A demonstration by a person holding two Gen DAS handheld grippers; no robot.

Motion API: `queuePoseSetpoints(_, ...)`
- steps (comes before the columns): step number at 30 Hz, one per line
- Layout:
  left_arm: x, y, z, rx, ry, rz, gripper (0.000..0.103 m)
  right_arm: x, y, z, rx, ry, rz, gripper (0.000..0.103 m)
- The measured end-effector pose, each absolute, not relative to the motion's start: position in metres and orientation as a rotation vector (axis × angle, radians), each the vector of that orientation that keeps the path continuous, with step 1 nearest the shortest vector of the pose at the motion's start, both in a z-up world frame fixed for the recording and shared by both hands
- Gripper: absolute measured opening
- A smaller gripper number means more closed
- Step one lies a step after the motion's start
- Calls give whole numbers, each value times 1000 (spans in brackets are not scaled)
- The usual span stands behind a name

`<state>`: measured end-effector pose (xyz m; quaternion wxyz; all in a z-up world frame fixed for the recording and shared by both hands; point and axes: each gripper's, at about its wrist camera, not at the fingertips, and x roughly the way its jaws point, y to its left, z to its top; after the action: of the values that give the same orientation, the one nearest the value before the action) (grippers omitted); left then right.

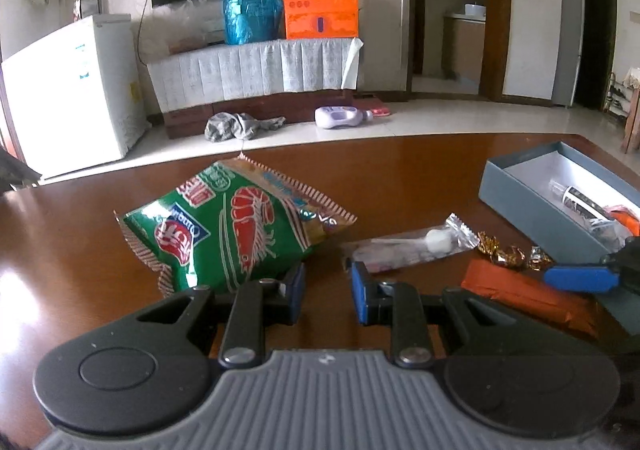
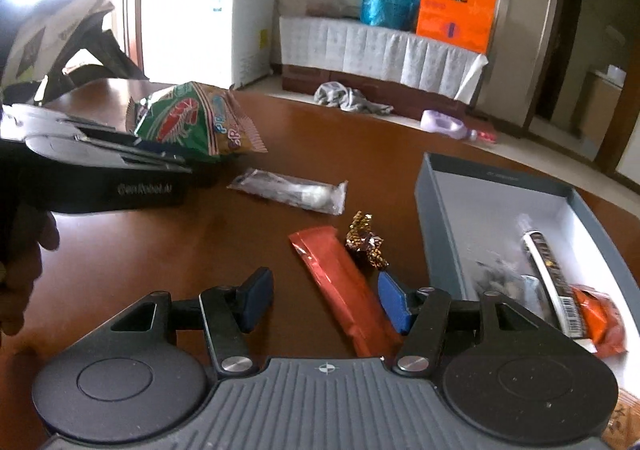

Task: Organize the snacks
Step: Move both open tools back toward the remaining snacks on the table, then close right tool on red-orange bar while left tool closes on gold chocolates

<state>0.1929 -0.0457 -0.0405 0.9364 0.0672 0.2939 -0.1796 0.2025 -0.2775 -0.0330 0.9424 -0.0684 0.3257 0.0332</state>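
Two hand-held grippers are hovering low over a brown desk [image 1: 400, 170]. Left hand-held gripper [image 1: 326, 292] is showing a narrow gap between its blue pads, nothing in it — by that narrow gap it counts as pressed together, empty. Its left pad is sitting just at the near edge of the green bag [image 1: 236, 226], which is lying tilted on the desk. Bare wood is lying open ahead of the fingers, between the bag and a clear packet [image 1: 408, 244].

Right hand-held gripper [image 2: 324, 300] is standing spread, with a red bar [image 2: 340, 282] running diagonally up between the pads; neither pad is pressing it. Gold candies [image 2: 366, 240] are lying just beside the bar's far end. Right of them, the blue box [image 2: 436, 218] is sitting open near the desk's right edge — a few wrapped snacks are lying inside at its near end.
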Motion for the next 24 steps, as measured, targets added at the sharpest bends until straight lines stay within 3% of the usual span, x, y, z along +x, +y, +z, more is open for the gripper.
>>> queuePoseSetpoints(3,196,-47,-41,134,600,-368,23,198,-280,-32,-151,661,82,55)
queuePoseSetpoints(4,197,-49,-41,132,600,-371,23,195,-281,-32,-161,659,84,48)
queuePoseSetpoints(5,199,-53,-42,131,600,-375,23,191,-280,-31,-184,657,87,28)
queuePoseSetpoints(6,199,-58,-40,134,599,-379,23,188,-278,-31,-194,663,106,23)
queuePoseSetpoints(19,218,-122,-45,81,610,-393,24,148,-279,-28,-262,681,202,23)
queuePoseSetpoints(20,218,-128,-45,60,615,-422,29,148,-282,-27,-254,683,199,23)
queuePoseSetpoints(22,217,-146,-46,71,622,-473,59,146,-288,-26,-235,690,198,23)
queuePoseSetpoints(24,210,-165,-49,124,604,-507,74,143,-289,-26,-255,690,194,23)
